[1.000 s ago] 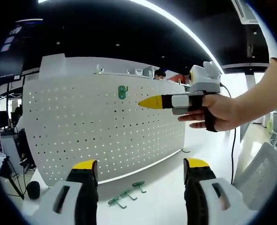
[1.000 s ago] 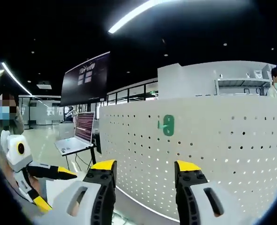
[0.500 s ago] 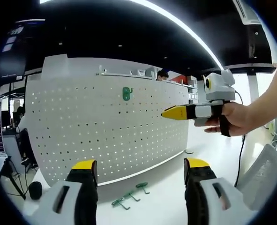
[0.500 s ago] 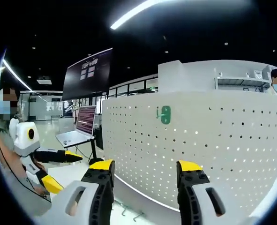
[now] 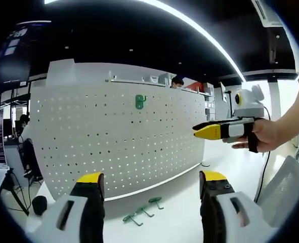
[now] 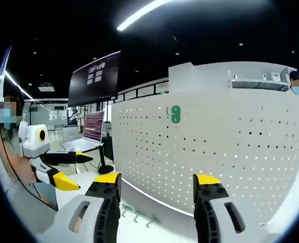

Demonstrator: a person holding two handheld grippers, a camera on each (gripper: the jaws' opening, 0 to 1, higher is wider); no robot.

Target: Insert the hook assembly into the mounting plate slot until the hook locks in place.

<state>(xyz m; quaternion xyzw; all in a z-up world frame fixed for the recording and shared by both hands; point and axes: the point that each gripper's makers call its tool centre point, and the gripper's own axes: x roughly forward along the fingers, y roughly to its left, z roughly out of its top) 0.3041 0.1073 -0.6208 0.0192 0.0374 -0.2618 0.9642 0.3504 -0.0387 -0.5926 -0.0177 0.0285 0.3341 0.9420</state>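
A white pegboard plate (image 5: 114, 142) stands upright on a white table, with one green hook (image 5: 140, 101) seated high in its holes. That hook (image 6: 175, 114) also shows in the right gripper view. Three loose green hooks (image 5: 141, 212) lie on the table at the board's foot, seen too as hooks (image 6: 136, 217) from the right. My left gripper (image 5: 152, 178) is open and empty, well back from the board. My right gripper (image 6: 156, 178) is open and empty too. A hand holds the right gripper (image 5: 202, 130) off to the board's right.
A laptop (image 6: 93, 132) and a large dark screen (image 6: 95, 75) stand left of the board. A shelf (image 5: 134, 80) and a person (image 5: 177, 81) are behind it. A black stand (image 5: 35, 205) sits at the board's left end, a mesh chair (image 5: 283, 187) at the right.
The right gripper has drawn back from the mounted hook, rightward and lower in the left gripper view. The right gripper view now takes in the loose hooks on the table.
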